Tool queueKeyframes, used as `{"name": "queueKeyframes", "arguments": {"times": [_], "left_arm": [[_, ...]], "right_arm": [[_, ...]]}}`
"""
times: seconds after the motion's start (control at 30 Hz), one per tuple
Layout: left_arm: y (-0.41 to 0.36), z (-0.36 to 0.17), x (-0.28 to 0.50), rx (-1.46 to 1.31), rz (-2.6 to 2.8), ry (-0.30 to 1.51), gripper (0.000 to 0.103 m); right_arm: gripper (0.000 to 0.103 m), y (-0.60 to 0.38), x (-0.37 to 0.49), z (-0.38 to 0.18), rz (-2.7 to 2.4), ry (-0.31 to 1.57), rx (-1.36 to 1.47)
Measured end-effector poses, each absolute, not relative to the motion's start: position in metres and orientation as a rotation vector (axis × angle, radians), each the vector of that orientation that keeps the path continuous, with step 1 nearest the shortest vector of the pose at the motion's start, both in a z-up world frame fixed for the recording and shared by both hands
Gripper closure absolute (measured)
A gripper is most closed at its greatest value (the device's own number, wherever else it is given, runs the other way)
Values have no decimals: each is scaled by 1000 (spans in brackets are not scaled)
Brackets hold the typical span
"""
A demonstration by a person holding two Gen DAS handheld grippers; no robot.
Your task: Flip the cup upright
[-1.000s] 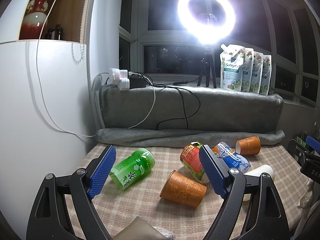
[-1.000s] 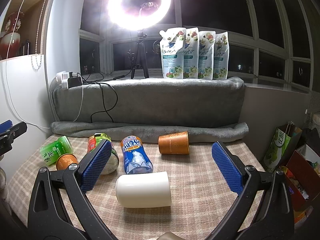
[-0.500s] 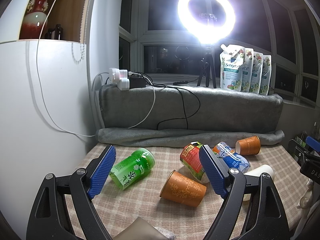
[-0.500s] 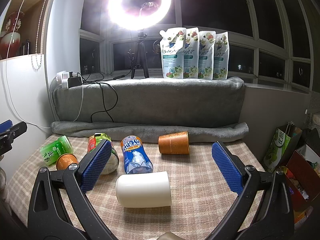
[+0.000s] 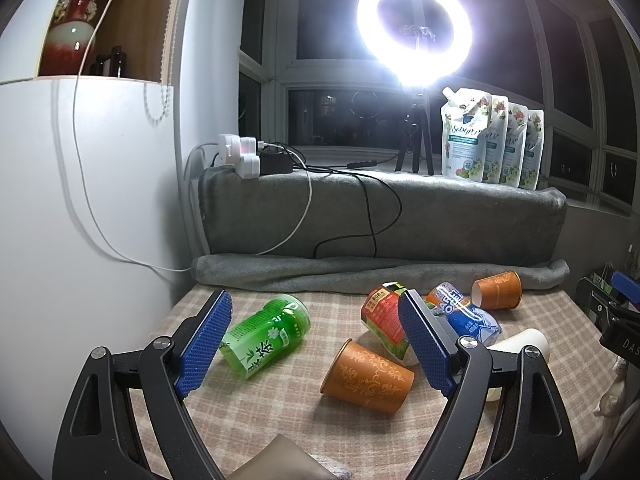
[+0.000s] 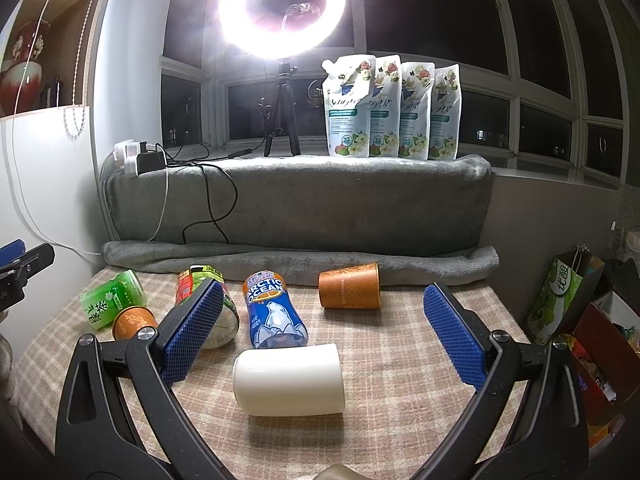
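A white cup (image 6: 289,379) lies on its side on the checked tablecloth, between and just ahead of my open, empty right gripper (image 6: 320,336); it also shows in the left wrist view (image 5: 520,346). An orange patterned cup (image 5: 367,376) lies on its side ahead of my open, empty left gripper (image 5: 316,344); it also shows in the right wrist view (image 6: 132,322). A second orange cup (image 6: 349,290) lies on its side near the grey blanket roll; it also shows in the left wrist view (image 5: 497,290).
A green bottle (image 5: 266,336), a red-labelled bottle (image 5: 386,322) and a blue Arctic Ocean bottle (image 6: 274,312) lie on the cloth. A grey blanket-covered ledge (image 6: 304,204) with pouches, ring light and cables stands behind. A white cabinet (image 5: 80,220) is left; bags (image 6: 568,292) are right.
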State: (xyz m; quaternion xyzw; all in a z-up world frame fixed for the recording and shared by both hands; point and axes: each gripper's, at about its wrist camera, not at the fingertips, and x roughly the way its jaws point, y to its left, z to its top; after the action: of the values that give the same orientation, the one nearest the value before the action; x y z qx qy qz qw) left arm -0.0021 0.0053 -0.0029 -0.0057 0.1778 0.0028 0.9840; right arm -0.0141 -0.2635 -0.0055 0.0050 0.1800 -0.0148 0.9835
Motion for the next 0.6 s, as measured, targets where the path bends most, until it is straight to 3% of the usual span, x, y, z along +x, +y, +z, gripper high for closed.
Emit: {"name": "queueKeyframes", "arguments": {"times": [0.6], "left_arm": [[9, -6, -1, -18, 10, 361, 18]], "right_arm": [[1, -256, -3, -8, 6, 384, 9]]}}
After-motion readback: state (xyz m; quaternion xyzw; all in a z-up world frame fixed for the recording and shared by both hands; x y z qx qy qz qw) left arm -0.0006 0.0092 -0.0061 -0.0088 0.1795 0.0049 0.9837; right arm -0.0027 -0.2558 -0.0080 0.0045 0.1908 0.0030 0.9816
